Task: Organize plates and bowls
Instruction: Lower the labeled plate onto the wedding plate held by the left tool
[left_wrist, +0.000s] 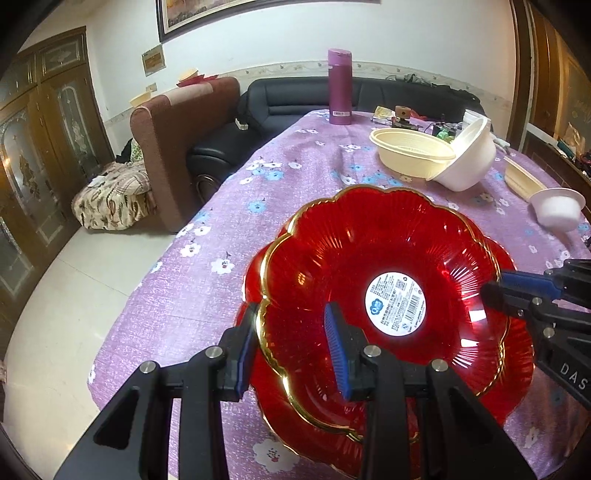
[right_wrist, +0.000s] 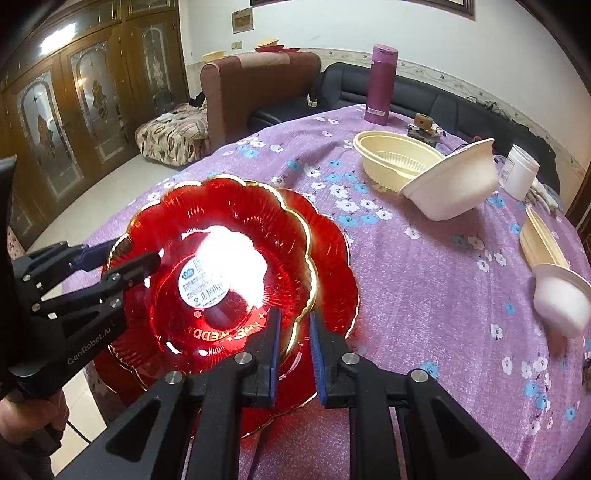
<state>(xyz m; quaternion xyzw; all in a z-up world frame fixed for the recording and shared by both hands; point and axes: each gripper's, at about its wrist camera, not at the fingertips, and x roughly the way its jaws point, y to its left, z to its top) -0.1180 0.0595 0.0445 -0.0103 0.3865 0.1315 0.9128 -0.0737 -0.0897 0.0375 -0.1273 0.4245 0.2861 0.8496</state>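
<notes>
the upper red plate (left_wrist: 388, 280) is sitting nested on a second red plate (right_wrist: 332, 258) at the near edge of the purple tablecloth (left_wrist: 229, 206). the left gripper (left_wrist: 291, 350) is pinching its near-left scalloped rim, fingers nearly closed on the edge. the right gripper (right_wrist: 293, 354) is clamping the opposite rim, almost fully closed. the plate is looking like thin, glossy, rigid plastic: light, slippery, likely to crack if twisted, so the gold rim is the sound hold. cream bowl (left_wrist: 410, 151) and white bowl (left_wrist: 469, 158) are lying well apart, at the far right.
</notes>
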